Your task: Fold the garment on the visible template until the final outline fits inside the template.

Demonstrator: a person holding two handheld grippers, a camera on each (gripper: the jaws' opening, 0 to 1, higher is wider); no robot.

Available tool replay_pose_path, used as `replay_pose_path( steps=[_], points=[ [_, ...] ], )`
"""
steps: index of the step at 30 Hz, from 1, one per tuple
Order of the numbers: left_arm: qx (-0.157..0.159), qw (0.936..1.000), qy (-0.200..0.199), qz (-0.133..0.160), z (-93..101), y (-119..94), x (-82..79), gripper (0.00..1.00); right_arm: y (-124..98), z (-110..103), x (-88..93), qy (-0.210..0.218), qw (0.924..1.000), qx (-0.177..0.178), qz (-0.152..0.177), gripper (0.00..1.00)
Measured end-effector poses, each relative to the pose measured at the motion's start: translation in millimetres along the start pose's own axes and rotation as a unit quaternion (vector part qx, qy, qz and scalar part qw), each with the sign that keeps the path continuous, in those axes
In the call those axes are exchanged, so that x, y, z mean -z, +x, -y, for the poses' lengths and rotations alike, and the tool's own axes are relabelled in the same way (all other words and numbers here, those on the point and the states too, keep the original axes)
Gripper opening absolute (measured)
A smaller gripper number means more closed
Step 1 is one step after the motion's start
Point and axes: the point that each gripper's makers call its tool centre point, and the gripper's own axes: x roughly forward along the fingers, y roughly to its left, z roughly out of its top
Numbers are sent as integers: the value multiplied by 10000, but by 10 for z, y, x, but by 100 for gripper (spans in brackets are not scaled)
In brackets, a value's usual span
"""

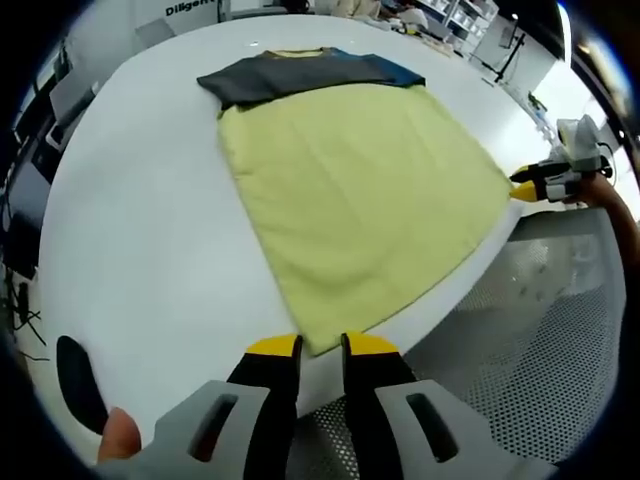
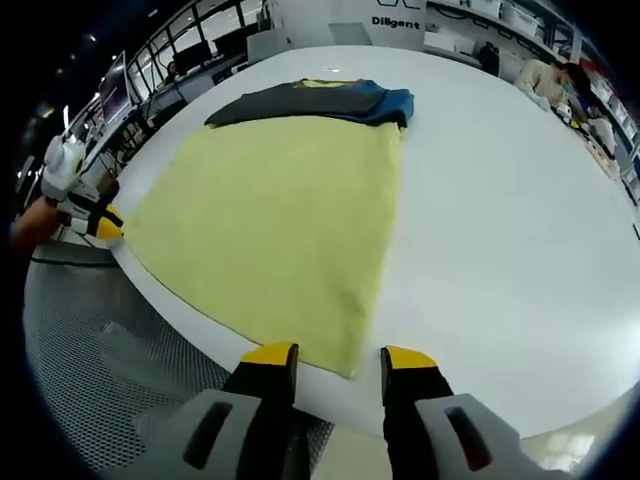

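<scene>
- Left gripper view is showing my left gripper (image 1: 320, 347) hanging at the near corner of the garment (image 1: 350, 200), its yellow-tipped jaws apart with a narrow gap and nothing between them.
- I am seeing my right gripper (image 2: 338, 357) poised the same way at the other near corner, jaws spread wider and empty, one tip just over the hem.
- The garment is lying flat on the white table (image 1: 150, 240), its bottom hem reaching the table's near edge.
- I am judging this as the start of a fold: both corners are waiting to be pinched, not yet gripped.
- Next I am needing to close on each corner together and lift evenly, so the hem travels straight toward the collar end.
- The cloth is looking soft and matte, pale yellow in a broad body with dark grey and blue sleeves at the far end.
- I cannot make out a template outline.
</scene>
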Motion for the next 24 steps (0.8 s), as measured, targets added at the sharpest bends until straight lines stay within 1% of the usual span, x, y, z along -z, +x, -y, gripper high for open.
replay_pose_path(
  steps=[6,12,20,24],
  points=[
    [5,10000,8,8,-5,4,-7,12,-9,-16,9,51,10000,-8,-13,26],
    [4,10000,44,-25,-21,18,3,11,-14,-34,32,81,9999,-19,-77,15],
    [-28,9999,109,-62,15,6,15,10,-10,-60,54,109,9998,-62,-134,7],
    [-28,9999,92,-71,16,9,11,9,-7,-73,61,29,9998,-85,-177,2]
  ],
)
